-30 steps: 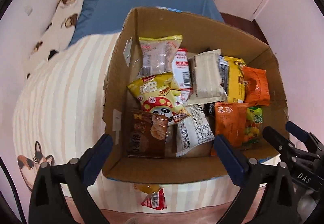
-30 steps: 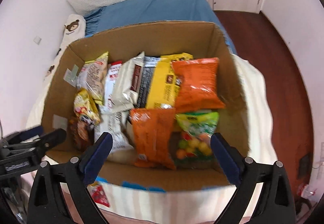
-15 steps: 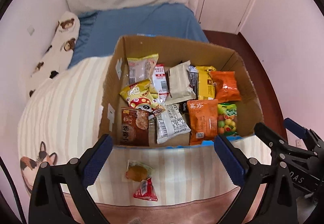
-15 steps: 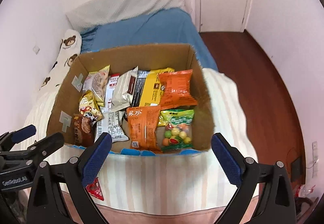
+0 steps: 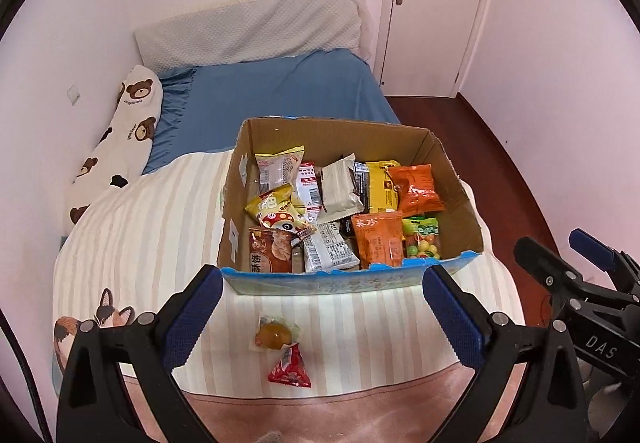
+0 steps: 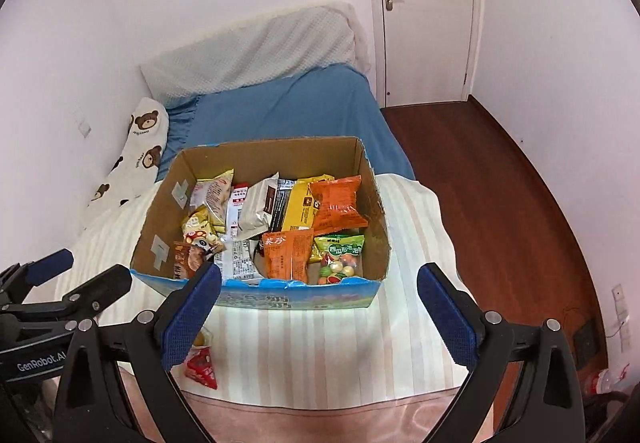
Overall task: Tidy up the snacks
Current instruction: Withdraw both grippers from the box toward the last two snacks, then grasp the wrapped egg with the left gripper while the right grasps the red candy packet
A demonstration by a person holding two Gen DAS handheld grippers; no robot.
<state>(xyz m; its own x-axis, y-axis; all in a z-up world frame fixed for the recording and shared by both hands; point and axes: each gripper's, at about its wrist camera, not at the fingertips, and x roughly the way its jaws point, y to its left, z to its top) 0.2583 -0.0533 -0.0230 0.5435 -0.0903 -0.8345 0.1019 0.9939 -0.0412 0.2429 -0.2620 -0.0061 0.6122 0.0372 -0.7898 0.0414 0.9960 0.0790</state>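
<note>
An open cardboard box stands on a striped blanket and holds several snack packets, among them an orange bag and a green candy bag. The box also shows in the right wrist view. Two loose snacks lie in front of it: a clear-wrapped yellow pastry and a small red triangular packet, which also shows in the right wrist view. My left gripper is open and empty above them. My right gripper is open and empty, to the right of the left one.
The blanket lies on a bed with a blue sheet, a grey pillow and a bear-print pillow by the left wall. Wooden floor and a white door are on the right.
Both grippers have pulled back and up from over the box. The whole box, the bed and the two loose snacks in front have come into view.
</note>
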